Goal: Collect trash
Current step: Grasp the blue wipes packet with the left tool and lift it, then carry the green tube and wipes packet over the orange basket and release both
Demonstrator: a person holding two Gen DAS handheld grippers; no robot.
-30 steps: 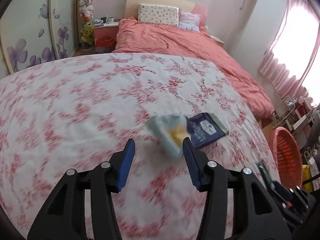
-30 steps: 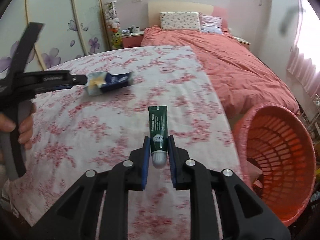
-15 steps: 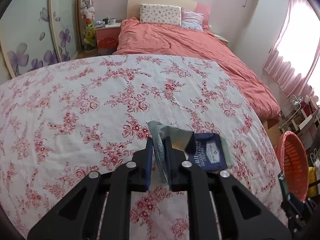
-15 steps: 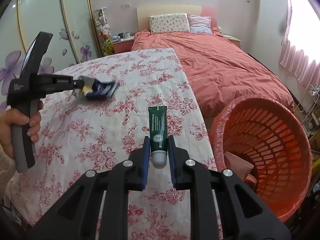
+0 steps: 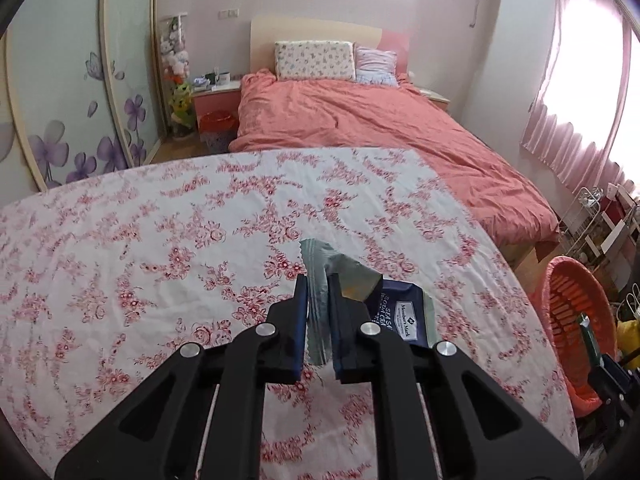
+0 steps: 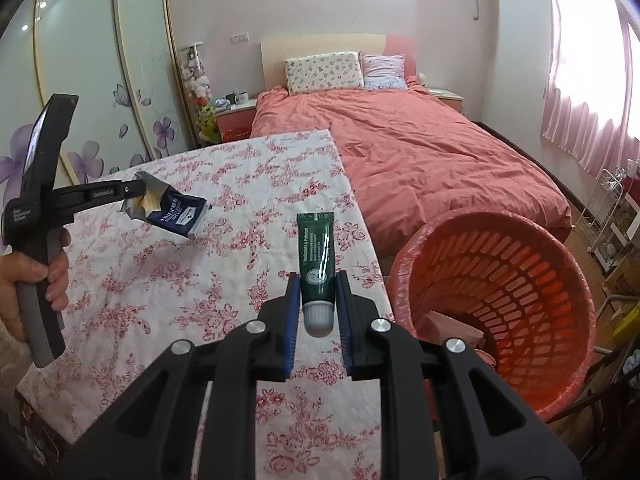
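Dark green ointment tube [image 6: 317, 256] is clamped cap-end between the right gripper [image 6: 318, 296] fingers, above the bench [image 6: 168, 280] right edge beside the orange basket [image 6: 500, 288]. Left gripper [image 5: 318, 312] fingers pinch a torn navy snack wrapper [image 5: 396, 312], lifted clear of the floral cloth.
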